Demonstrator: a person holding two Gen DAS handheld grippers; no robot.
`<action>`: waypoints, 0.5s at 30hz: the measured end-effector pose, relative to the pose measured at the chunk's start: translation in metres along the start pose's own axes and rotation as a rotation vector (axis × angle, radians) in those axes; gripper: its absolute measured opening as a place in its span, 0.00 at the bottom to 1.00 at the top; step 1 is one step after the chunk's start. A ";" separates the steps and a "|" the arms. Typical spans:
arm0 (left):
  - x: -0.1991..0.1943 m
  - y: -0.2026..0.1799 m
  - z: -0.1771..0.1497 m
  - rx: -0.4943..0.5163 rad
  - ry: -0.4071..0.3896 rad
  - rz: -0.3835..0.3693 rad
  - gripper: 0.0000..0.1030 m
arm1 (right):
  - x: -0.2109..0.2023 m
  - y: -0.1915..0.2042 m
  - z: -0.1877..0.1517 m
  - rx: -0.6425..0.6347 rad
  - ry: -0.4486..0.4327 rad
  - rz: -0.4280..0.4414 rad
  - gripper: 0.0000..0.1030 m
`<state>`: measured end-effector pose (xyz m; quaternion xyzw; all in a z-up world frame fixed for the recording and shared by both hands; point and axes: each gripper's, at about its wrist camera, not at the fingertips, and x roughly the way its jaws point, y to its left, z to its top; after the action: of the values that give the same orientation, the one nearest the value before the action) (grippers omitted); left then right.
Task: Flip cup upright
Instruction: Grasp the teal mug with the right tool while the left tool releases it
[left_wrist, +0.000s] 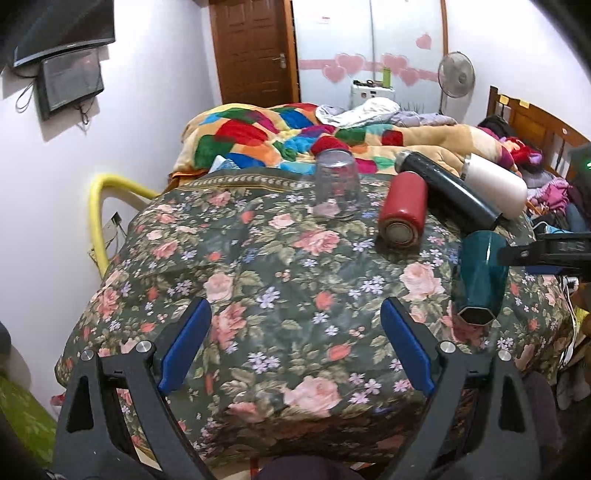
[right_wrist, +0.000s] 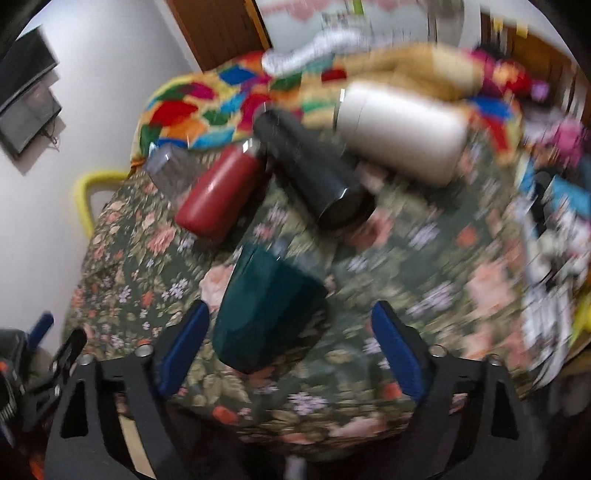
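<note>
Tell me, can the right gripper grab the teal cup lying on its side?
Probably yes. The right gripper is open, and the teal cup lies just ahead between its fingers with nothing blocking it, though this view is blurry.

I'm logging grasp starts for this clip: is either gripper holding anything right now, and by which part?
Nothing is held. The left gripper is open over bare floral cloth. The right gripper is open too, its fingers either side of the lying teal cup, not closed on it.

1. No text, brand or number can be read in either view.
2. Faint pale marks are seen on the right gripper (left_wrist: 546, 251) in the left wrist view, but they cannot be made out.
</note>
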<state>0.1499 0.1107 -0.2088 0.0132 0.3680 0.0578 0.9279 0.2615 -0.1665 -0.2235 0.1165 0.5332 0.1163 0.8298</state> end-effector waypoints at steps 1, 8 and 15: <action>-0.001 0.001 -0.001 -0.005 -0.005 -0.002 0.90 | 0.007 -0.002 0.001 0.024 0.029 0.013 0.74; -0.002 0.002 -0.002 -0.032 -0.026 -0.028 0.90 | 0.032 0.008 0.011 0.046 0.106 0.014 0.73; -0.001 0.003 0.000 -0.046 -0.028 -0.032 0.90 | 0.059 0.015 0.024 -0.003 0.182 0.005 0.70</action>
<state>0.1494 0.1134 -0.2077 -0.0132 0.3537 0.0511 0.9339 0.3061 -0.1349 -0.2599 0.1055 0.6060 0.1294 0.7778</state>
